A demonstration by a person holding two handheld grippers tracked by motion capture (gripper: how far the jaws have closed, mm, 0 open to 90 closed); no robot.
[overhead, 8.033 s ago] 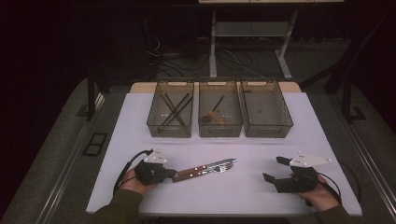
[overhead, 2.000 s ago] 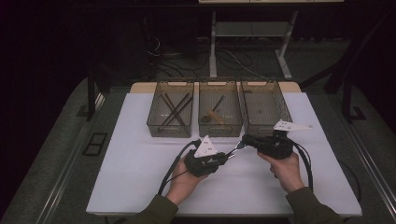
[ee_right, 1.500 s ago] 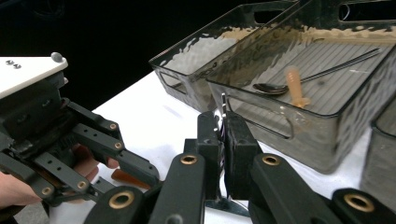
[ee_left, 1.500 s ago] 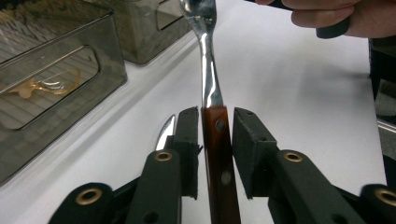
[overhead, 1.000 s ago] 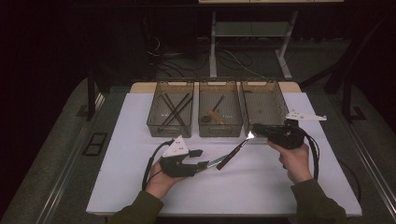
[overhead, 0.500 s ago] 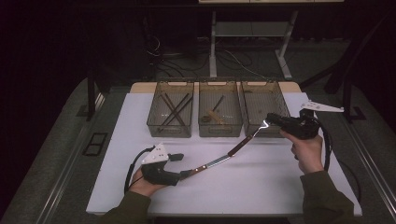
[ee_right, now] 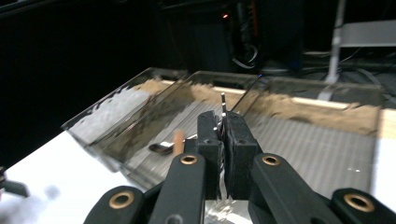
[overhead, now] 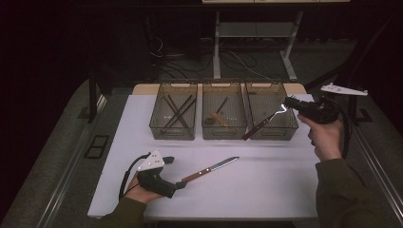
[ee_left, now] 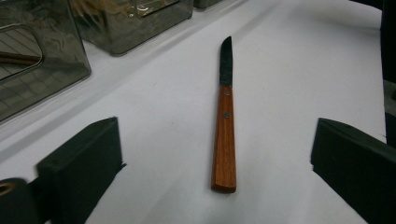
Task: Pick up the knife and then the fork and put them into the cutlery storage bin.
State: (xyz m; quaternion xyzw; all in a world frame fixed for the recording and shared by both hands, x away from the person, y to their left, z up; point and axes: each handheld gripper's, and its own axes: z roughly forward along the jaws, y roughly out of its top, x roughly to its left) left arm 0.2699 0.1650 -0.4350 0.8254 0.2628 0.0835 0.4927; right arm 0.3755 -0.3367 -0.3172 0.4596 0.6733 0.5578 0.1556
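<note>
Sorting of cutlery into the three clear bins is being carried out; step in hand = fork [overhead: 264, 121] being taken to the right bin [overhead: 269, 118].

R hand-held gripper [overhead: 289, 103]: being held up at the far right of the worktop [overhead: 285, 190], jaws together and clamped on the fork's tine end. In the right gripper view the metal tip is being pinched between the two pads [ee_right: 237, 140], one tine poking out above. Wooden handle is hanging down-left, over the near-left corner of the right bin; whether it is touching the rim cannot be told.

L hand-held gripper [overhead: 179, 184]: sitting low at near left, jaws apart, as wide as they go; they have just been opening. Knife [overhead: 210, 169] is lying flat on the worktop, released, handle end just beside the gripper, blade pointing far-right. In the left gripper view the knife [ee_left: 224, 122] is lying between the jaws, touched by neither.

Middle bin [overhead: 223, 114] is holding a wooden-handled item; left bin [overhead: 174, 113] is holding dark sticks, prob. chopsticks.

Next move, as judged: fork to be swung so the handle is cleared over the bin wall, lowered inside, then jaws eased apart. Care needed w/ the long handle catching the rim. Knife likely to be re-gripped by L afterwards.
</note>
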